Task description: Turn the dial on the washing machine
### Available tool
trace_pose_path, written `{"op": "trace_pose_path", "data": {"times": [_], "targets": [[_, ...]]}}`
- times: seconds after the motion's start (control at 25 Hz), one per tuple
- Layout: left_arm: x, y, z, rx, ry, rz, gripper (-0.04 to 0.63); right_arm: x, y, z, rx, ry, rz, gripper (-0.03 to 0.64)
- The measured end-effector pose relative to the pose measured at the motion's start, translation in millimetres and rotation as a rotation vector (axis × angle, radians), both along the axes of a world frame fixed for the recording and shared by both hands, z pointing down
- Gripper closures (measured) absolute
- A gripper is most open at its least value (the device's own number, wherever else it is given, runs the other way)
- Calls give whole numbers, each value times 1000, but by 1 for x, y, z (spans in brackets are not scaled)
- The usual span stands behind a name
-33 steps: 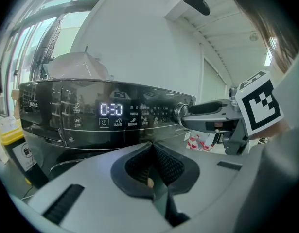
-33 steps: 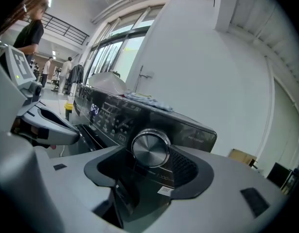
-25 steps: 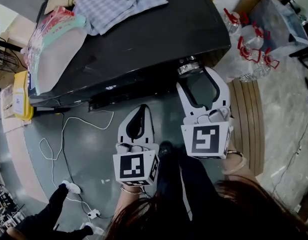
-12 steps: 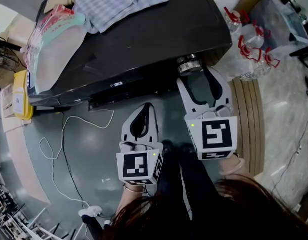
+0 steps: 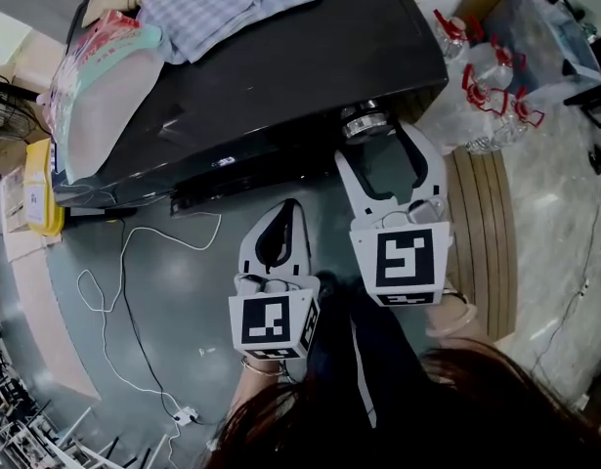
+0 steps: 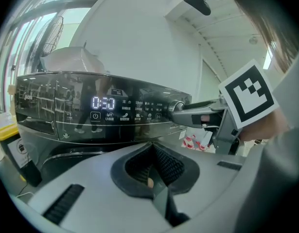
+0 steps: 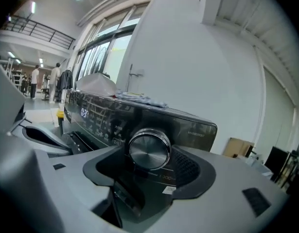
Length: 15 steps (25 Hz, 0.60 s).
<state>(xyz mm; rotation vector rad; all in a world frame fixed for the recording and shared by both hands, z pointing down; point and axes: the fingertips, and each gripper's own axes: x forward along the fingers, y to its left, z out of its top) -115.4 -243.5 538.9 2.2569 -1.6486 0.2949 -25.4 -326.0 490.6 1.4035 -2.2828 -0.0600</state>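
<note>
**A:** Where was the dial (image 5: 365,123) at that moment?

**B:** It was at the right end of the front panel of the black washing machine (image 5: 280,76). It was a round metal knob (shiny, with a brushed face), and it sat between the two jaws of the right tongs (image 5: 375,142).

**A:** Were they clamped on it?

**B:** No. The jaws stood wide apart and had just been opening. The right gripper view showed a clear gap between the knob and the left jaw. The right pad was just beside the knob and did not appear to press on it.

**A:** And the left tongs (image 5: 292,206)?

**B:** Their tips were together with nothing between them. They were to the left of the right tongs and short of the machine's front, not touching it. They pointed toward the control panel, where the display (image 6: 104,102) was lit.

**A:** What else was around?

**B:** A checked cloth (image 5: 232,3) lay on top of the machine, with a padded bag (image 5: 105,86) beside it on the left. A white cable (image 5: 124,262) trailed over the floor (image 5: 183,291) in front of the machine. A cluster of clear bottles (image 5: 486,76) with red caps stood off to the right.
</note>
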Motion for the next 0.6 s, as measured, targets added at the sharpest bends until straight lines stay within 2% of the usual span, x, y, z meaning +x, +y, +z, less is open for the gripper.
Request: {"op": "trace_pose_path", "data": {"times": [0.08, 0.16, 0.4, 0.6], "targets": [[0, 1, 1, -3, -1, 2, 581, 0, -1, 0, 16, 40, 4, 332], [-1, 2, 1, -6, 0, 2, 580, 0, -2, -1, 20, 34, 15, 333], [-2, 2, 3, -6, 0, 2, 581, 5, -2, 0, -49, -133, 64, 328], [-1, 2, 3, -7, 1, 8, 581, 9, -2, 2, -81, -217, 89, 328]]}}
